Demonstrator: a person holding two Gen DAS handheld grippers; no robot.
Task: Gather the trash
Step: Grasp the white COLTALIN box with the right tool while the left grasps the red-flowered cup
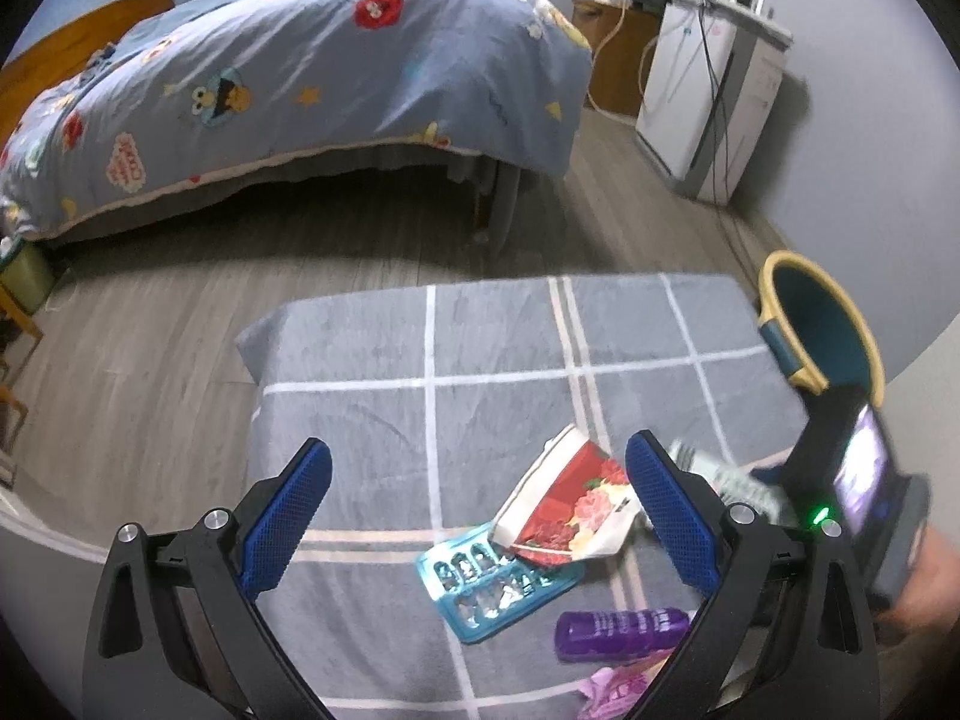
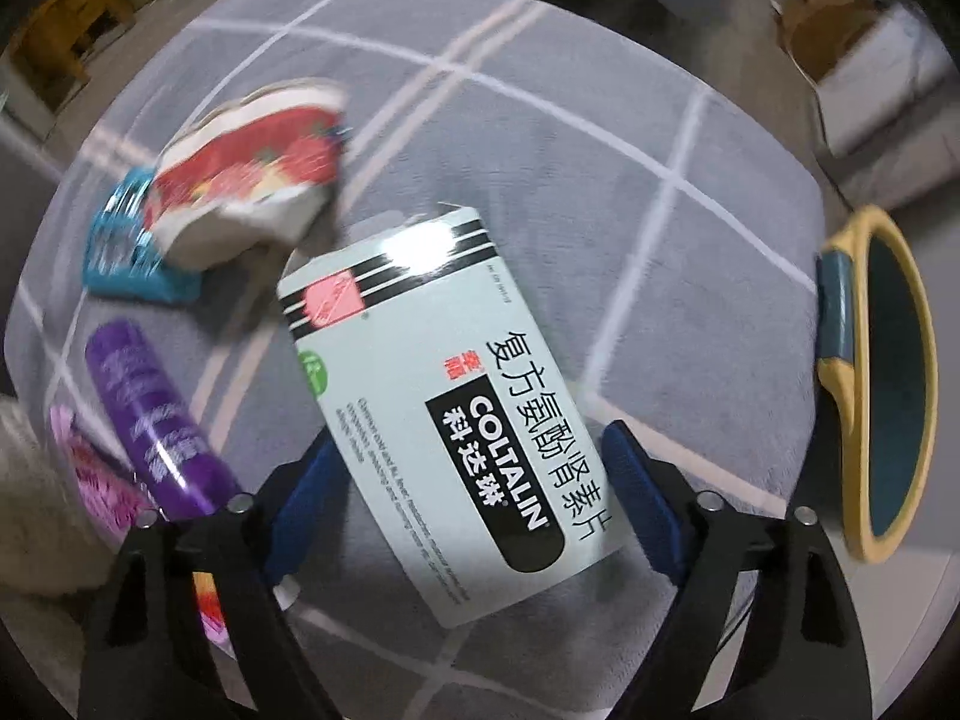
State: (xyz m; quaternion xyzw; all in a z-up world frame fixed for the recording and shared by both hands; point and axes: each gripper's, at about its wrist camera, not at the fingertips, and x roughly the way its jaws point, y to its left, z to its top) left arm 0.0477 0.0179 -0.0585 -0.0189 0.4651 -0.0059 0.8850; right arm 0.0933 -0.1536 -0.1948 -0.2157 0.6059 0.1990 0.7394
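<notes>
One white cardboard medicine box (image 2: pixel 432 414), one purple plastic tube (image 2: pixel 157 420), one blue plastic pill sheet (image 1: pixel 495 588), one red flowery paper bag (image 1: pixel 570 510), one yellow-rimmed blue bin (image 2: pixel 882 384).

Both views are evenly but rather dimly lit, with a cool cast. Strong barrel distortion is seen, and dark vignetting at the corners. In the left wrist view the bed (image 1: pixel 312 72) is sharp and a deep shadow is cast beneath it; the right edge is smeared. In the right wrist view, glare is caught on the medicine box (image 2: pixel 444 420), while the red wrapper (image 2: pixel 252 174) and purple tube (image 2: pixel 153 414) are blurred.
</notes>
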